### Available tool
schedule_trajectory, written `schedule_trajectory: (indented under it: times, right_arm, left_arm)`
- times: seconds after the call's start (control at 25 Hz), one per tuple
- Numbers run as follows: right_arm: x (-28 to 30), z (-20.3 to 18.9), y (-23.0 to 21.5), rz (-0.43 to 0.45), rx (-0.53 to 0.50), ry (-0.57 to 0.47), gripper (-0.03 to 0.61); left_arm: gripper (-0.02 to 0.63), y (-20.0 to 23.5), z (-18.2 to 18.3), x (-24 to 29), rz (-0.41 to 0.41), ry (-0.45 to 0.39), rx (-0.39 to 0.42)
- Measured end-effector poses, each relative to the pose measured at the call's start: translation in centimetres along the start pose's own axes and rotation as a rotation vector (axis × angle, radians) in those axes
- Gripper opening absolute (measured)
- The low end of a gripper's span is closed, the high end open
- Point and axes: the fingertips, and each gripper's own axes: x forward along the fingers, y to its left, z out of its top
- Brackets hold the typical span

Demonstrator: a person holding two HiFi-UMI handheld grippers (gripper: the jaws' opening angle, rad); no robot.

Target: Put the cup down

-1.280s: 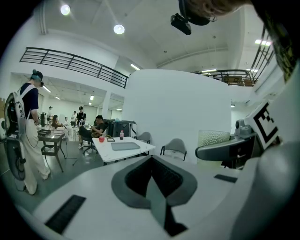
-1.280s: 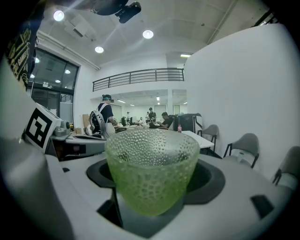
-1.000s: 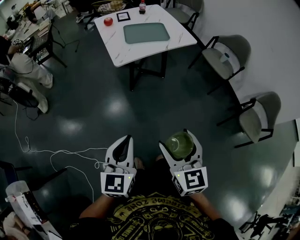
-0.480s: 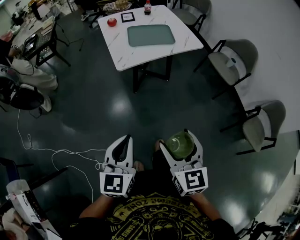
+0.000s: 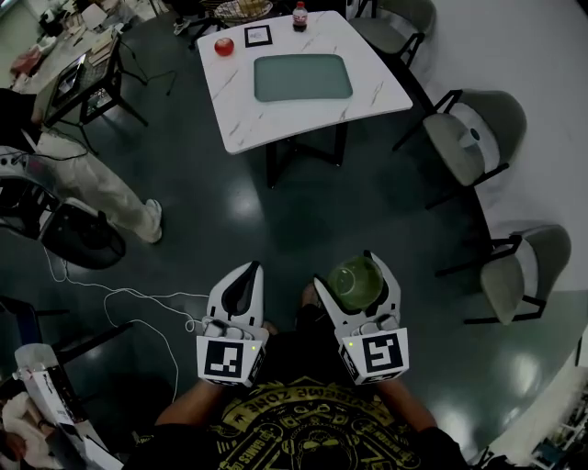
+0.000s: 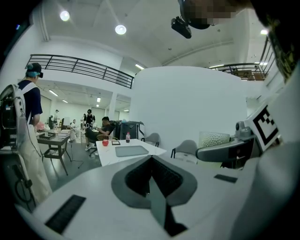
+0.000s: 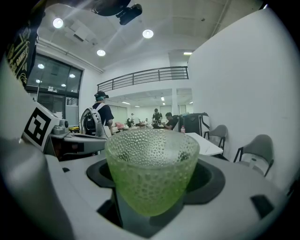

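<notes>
I am holding a green, dimpled glass cup (image 5: pixel 356 285) upright in my right gripper (image 5: pixel 355 274), whose jaws are clamping on the cup's lower sides, one on each flank. My left gripper (image 5: pixel 244 277) is carrying nothing, and its jaws are pressing together tip to tip. Both grippers are hovering over the dark glossy floor (image 5: pixel 276 220), well apart from the white marble-patterned square table (image 5: pixel 372 90) and on its near side, so the cup is nowhere close to the tabletop. On that table a grey-green rectangular tray (image 5: pixel 303 77) is lying near the middle. Toward the table's far edge a red apple (image 5: pixel 224 46), a small black-framed square card (image 5: pixel 258 35) and a red-capped bottle (image 5: pixel 299 16) are sitting in a row. A grey padded chair (image 5: pixel 469 138) is standing just off the table's right side. A person in light trousers (image 5: pixel 106 193) is standing off its left side.
</notes>
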Motion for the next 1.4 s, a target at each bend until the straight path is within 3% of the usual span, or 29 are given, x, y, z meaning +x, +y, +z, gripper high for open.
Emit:
schedule_trajectory:
  times: [0.56,0.8,1.4]
  right_arm:
    - [2.6,1.4,-6.3,0.055,-0.016,0.009,0.387]
    - [3.1,1.9,-7.4,0.071,-0.021,-0.004,0.387]
    - [6.3,1.9,-10.8,0.059,-0.014,0.011,0.387]
  left_arm:
    - [0.009,-2.7,2.4,5.0,0.091,-0.014,0.005]
    - [0.009,-3.3,2.3,6.1,0.075,-0.059,0.006]
    - [0.009,-3.3,3.2,10.8,0.087,-0.026,-0.002]
